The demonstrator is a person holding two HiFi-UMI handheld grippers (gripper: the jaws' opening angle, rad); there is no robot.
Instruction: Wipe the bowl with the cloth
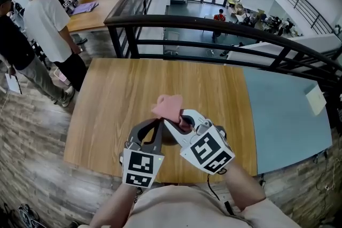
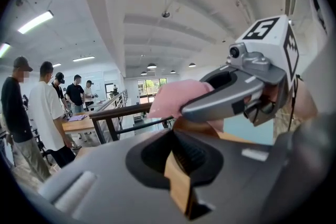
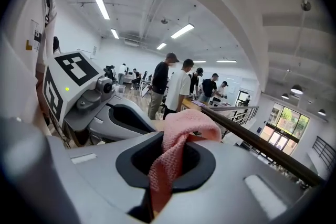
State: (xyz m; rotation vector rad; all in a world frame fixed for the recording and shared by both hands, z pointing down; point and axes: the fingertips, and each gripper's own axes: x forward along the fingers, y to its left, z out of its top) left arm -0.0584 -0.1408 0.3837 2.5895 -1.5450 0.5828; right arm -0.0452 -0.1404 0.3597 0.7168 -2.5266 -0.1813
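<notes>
Working over the near part of the wooden table [image 1: 123, 93]. Clamping the thin wall of the bowl [image 2: 194, 126] in the left gripper [image 2: 177, 160], jaws shut on it. Pinching the pink cloth [image 3: 184, 128] in the right gripper [image 3: 165, 165], jaws closed on it, with a bunched fold standing past the tips. Holding that fold at the bowl, just above the left jaws, apparently touching. Judged as mid-task: pick-up of both items done, wiping contact made or about to be made. Remaining: pass over the rest of the bowl, then set both down. Cannot read the inside of the bowl for cleanliness; mostly hidden.
</notes>
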